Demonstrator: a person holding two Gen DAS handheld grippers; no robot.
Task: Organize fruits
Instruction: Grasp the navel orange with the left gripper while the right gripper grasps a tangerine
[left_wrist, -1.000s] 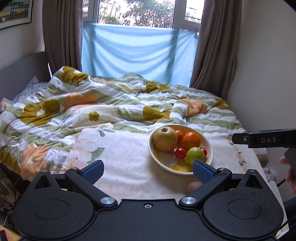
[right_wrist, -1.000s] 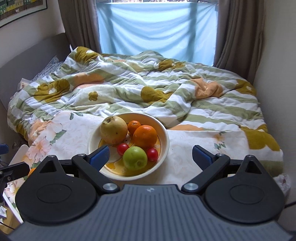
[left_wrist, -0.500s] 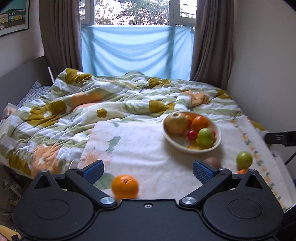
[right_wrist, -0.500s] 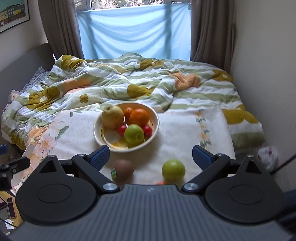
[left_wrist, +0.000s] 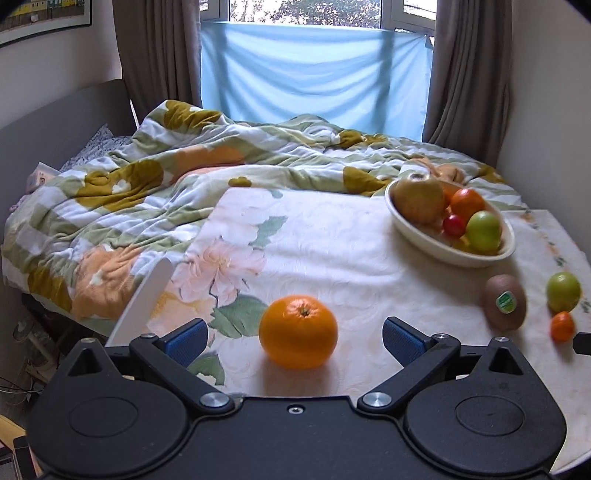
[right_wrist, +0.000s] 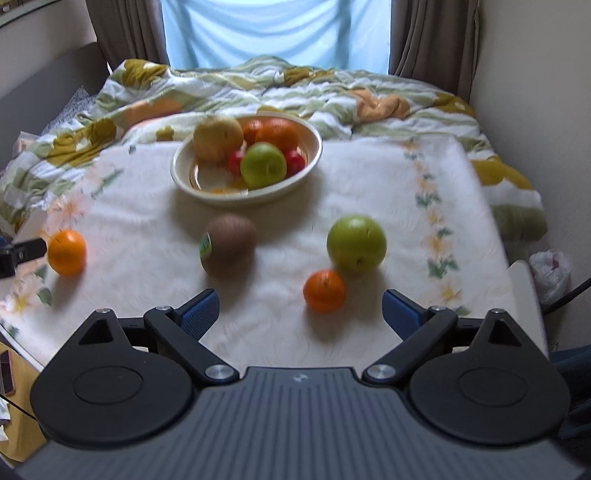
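A cream bowl (left_wrist: 458, 254) (right_wrist: 207, 188) holds a pear, oranges, red fruits and a green apple. Loose on the floral tablecloth lie a large orange (left_wrist: 298, 331) (right_wrist: 66, 252), a kiwi (left_wrist: 505, 301) (right_wrist: 229, 243), a green apple (left_wrist: 563, 291) (right_wrist: 356, 243) and a small mandarin (left_wrist: 562, 325) (right_wrist: 324, 291). My left gripper (left_wrist: 293, 338) is open and empty, with the large orange between its jaws. My right gripper (right_wrist: 300, 312) is open and empty, just short of the mandarin and kiwi.
The table (left_wrist: 332, 251) stands against a bed with a rumpled floral duvet (left_wrist: 166, 192). A wall runs close along the right (right_wrist: 535, 92). A white plastic bag (right_wrist: 550, 273) lies beyond the table's right edge. A curtained window is at the back.
Both grippers have pulled back and lower from the bowl toward the table's near edge. The loose orange, kiwi, apple and mandarin have come into view. The right wrist view is blurred by motion.
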